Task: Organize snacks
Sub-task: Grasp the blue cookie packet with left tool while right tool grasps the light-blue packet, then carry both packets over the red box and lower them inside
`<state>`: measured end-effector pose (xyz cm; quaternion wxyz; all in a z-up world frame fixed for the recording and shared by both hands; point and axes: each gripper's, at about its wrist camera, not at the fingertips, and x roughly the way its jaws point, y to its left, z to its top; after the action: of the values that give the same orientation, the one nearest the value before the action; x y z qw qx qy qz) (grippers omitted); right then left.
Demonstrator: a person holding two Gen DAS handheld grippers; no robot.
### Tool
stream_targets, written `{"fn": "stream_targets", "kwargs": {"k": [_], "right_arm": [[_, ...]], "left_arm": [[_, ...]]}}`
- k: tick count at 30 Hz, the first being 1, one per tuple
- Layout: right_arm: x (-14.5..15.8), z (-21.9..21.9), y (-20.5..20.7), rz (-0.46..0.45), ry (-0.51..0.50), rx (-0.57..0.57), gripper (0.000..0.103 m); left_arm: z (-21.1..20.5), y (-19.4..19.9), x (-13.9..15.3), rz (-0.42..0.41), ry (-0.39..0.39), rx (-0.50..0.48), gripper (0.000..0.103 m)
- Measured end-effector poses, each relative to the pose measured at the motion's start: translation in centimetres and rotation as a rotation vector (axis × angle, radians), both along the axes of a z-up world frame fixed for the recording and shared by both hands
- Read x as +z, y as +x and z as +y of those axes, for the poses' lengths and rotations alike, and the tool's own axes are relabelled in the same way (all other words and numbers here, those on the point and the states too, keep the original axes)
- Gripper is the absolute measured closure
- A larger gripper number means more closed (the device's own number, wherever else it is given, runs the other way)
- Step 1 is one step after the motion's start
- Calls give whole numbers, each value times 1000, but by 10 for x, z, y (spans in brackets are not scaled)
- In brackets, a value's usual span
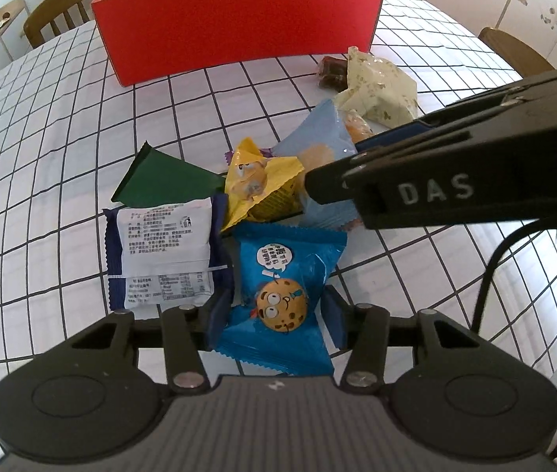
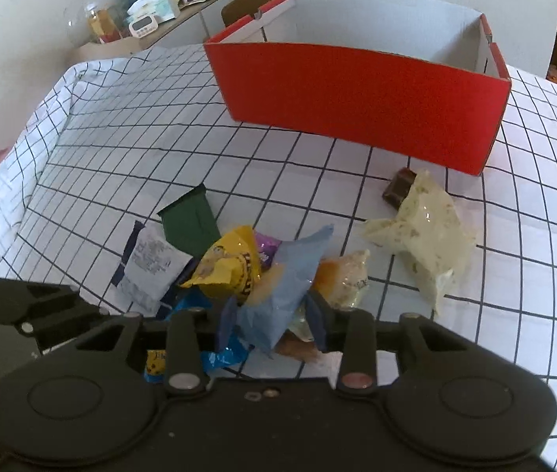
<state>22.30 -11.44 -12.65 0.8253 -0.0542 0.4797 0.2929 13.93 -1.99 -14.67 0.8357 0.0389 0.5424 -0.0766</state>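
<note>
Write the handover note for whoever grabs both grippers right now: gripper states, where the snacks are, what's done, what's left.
Left gripper: closed on the blue cookie packet.
Right gripper: closed on the light blue packet.
Snacks: the pile lies on the checked tablecloth in front of the red box, with the green packet, yellow packet and white-label packet; the cream packet lies apart, nearer the box.
Done: no snack visible in the box.
Left: carry both held packets to the box, then the rest.

Table under white black-grid cloth point(image 2: 121, 126); wooden chair point(image 1: 56, 15) at 10 o'clock, cluttered side shelf point(image 2: 160, 11) against pale wall point(image 2: 23, 0), white cabinets point(image 1: 546, 11) at 2 o'clock.
</note>
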Motion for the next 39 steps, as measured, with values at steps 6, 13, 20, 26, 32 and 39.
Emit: {"fn": "stream_targets", "kwargs": {"k": [6, 13, 20, 26, 32, 39], "right_arm": [[-1, 5, -2, -29, -28, 20, 82], [7, -8, -8, -32, 15, -7, 90], [21, -13, -18, -58, 28, -10, 91], [45, -17, -25, -93, 46, -19, 91], [69, -18, -27, -142, 60, -12, 92], [82, -19, -20, -184, 51, -13, 92]], "left_arm": [[1, -1, 1, -5, -10, 25, 58], [10, -6, 6, -2, -56, 86, 61], [17, -17, 25, -20, -112, 131, 61], [23, -22, 52, -55, -127, 172, 62], [30, -17, 78, -106, -138, 197, 61], [34, -1, 103, -153, -135, 205, 61]]}}
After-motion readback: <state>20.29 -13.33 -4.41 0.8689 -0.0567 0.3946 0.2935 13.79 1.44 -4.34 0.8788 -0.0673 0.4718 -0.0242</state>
